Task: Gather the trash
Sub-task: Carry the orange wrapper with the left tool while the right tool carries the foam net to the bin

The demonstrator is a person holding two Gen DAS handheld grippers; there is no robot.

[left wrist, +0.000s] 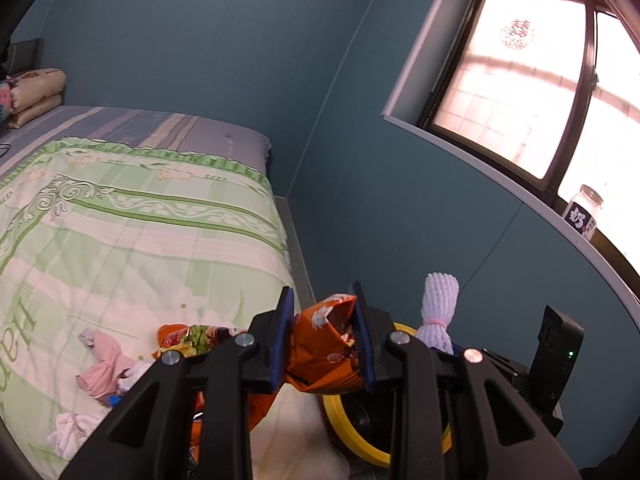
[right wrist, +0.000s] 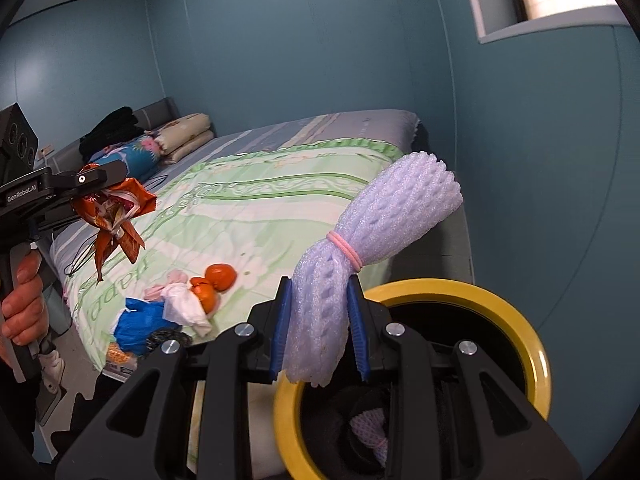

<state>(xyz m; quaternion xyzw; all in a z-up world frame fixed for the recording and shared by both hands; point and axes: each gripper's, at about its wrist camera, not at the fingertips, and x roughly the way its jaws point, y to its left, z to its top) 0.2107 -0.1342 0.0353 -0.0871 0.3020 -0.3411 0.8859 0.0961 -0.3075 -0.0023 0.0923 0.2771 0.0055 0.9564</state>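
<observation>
My left gripper (left wrist: pixel 324 340) is shut on a crumpled orange snack wrapper (left wrist: pixel 324 344), held above the bed's corner. In the right wrist view the left gripper (right wrist: pixel 100 192) and the wrapper (right wrist: pixel 116 208) show at far left, with a hand (right wrist: pixel 22 292) on the handle. My right gripper (right wrist: pixel 320 320) is shut on a pale lilac foam net bundle (right wrist: pixel 384 232) tied with a pink band, just above the yellow rim of a bin (right wrist: pixel 460 292). The bundle (left wrist: pixel 440 312) and the bin rim (left wrist: pixel 340 420) also appear in the left wrist view.
On the green quilt (right wrist: pixel 260 208) lie orange peels (right wrist: pixel 218 278), a white tissue (right wrist: pixel 184 308), a blue bag (right wrist: pixel 140 324) and pink scraps (left wrist: pixel 104 364). Another foam net (right wrist: pixel 372 432) lies inside the black-lined bin. A bottle (left wrist: pixel 584 212) stands on the window sill. Blue walls close the corner.
</observation>
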